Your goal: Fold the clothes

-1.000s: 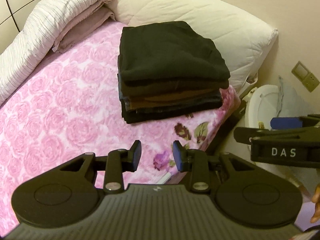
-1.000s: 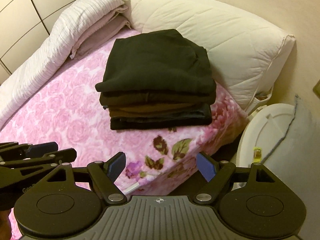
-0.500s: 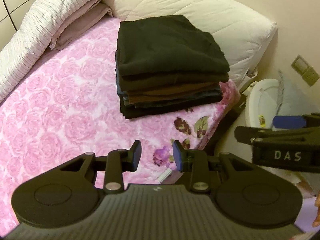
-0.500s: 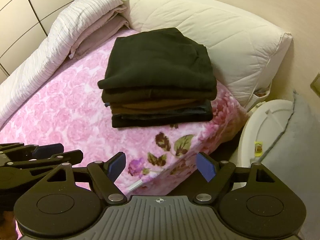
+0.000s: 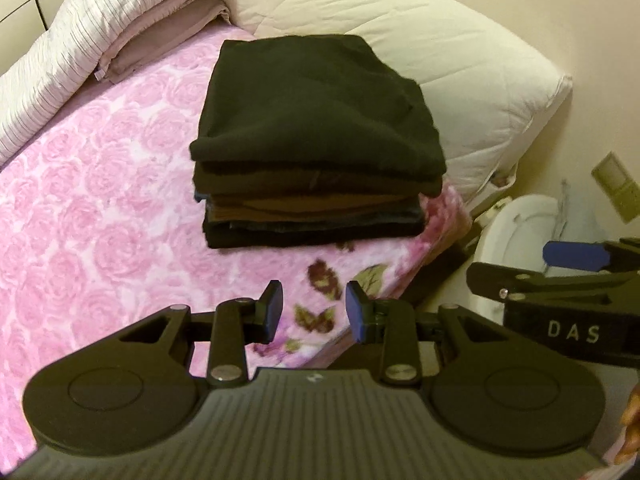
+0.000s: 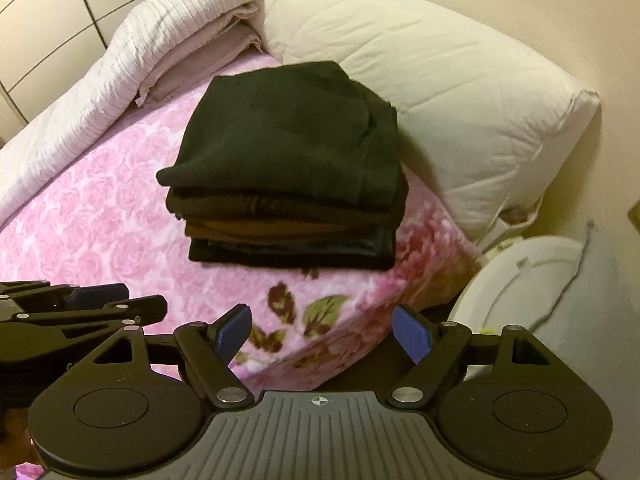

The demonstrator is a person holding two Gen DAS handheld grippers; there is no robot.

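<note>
A stack of several folded dark clothes (image 5: pixel 312 140), black on top with brown layers beneath, sits on the pink rose blanket (image 5: pixel 100 208) near the bed's corner; it also shows in the right wrist view (image 6: pixel 288 160). My left gripper (image 5: pixel 314 314) is open a little and empty, hovering short of the stack over the bed edge. My right gripper (image 6: pixel 322 332) is open wide and empty, also short of the stack. Each gripper shows at the edge of the other's view.
A large cream pillow (image 5: pixel 420 60) lies behind the stack. A folded striped duvet (image 5: pixel 92 40) lies along the back left. A white round lid or seat (image 6: pixel 520 280) stands on the floor right of the bed. The bed edge (image 6: pixel 340 360) drops off just ahead.
Both grippers have shifted slightly, so the stack sits a little nearer and more central. The jaws keep the same openings. Nothing was taken hold of.
</note>
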